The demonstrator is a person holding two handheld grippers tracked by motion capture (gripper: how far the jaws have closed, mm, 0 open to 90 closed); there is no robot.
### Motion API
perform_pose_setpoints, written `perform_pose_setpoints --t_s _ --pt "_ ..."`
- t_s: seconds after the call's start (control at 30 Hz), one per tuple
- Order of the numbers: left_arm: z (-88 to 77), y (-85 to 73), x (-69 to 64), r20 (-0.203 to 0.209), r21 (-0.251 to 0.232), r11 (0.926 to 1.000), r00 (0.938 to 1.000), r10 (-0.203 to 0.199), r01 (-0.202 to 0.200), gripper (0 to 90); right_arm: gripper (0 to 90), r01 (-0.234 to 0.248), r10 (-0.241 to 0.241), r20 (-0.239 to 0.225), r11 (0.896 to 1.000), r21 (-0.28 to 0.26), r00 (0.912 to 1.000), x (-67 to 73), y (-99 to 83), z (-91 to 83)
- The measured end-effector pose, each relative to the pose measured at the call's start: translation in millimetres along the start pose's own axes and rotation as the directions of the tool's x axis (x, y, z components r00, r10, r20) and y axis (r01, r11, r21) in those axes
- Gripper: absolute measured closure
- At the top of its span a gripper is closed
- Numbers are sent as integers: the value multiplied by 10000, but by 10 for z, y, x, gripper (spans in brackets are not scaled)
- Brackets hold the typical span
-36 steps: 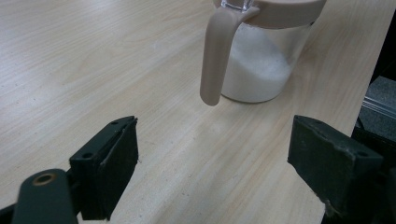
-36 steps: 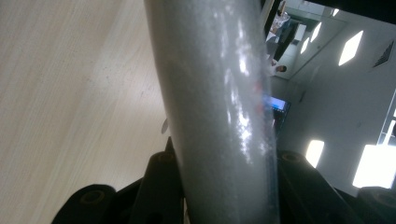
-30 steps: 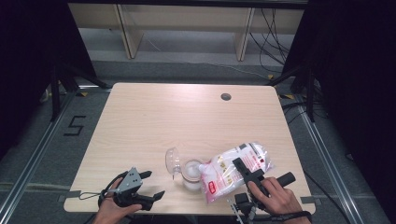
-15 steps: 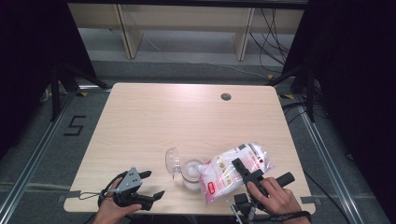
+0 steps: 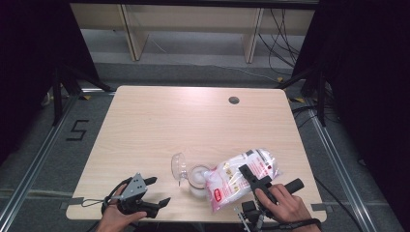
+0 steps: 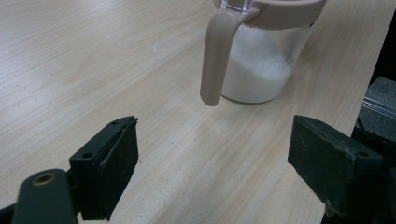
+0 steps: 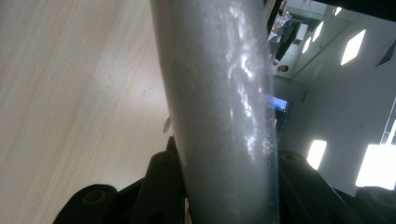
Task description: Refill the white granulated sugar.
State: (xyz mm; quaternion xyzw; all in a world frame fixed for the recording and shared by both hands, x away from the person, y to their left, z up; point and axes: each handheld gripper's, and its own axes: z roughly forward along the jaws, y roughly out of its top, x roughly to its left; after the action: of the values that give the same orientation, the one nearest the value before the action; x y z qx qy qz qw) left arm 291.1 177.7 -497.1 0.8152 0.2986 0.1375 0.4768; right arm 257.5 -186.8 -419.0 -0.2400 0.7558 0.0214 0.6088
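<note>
Near the desk's [image 5: 145, 125] front edge, right of middle, the right gripper [image 5: 251, 176] is clamped on a clear plastic bag [image 5: 241, 176] of white grains with a red and white label, tilted over a glass jar [image 5: 197, 176]. The jar is part full of white grains, its beige-rimmed lid [image 5: 179, 166] flipped open. The left gripper [image 5: 157, 191], at the front left corner, has its jaws apart and empty.

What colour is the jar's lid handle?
Beige, a pale pinkish tan; the jar handle shows best in the left gripper view.
</note>
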Motion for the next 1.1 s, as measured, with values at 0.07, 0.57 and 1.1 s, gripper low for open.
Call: perform_pose_setpoints --t_s 0.07,0.57,1.1 --pt "2 0 0 4 15 10000 10000 16 -16 157 741 -145 145 -42 9999 11 9999 5 -25 -2" --pt "3 1 -1 -81 74 9999 9999 78 -78 157 751 -980 956 -478 9940 -493 9943 21 -12 31" --pt "4 0 -3 7 46 10000 10000 53 -53 157 767 -3256 3092 -1320 9366 -1294 9418 59 -229 90"
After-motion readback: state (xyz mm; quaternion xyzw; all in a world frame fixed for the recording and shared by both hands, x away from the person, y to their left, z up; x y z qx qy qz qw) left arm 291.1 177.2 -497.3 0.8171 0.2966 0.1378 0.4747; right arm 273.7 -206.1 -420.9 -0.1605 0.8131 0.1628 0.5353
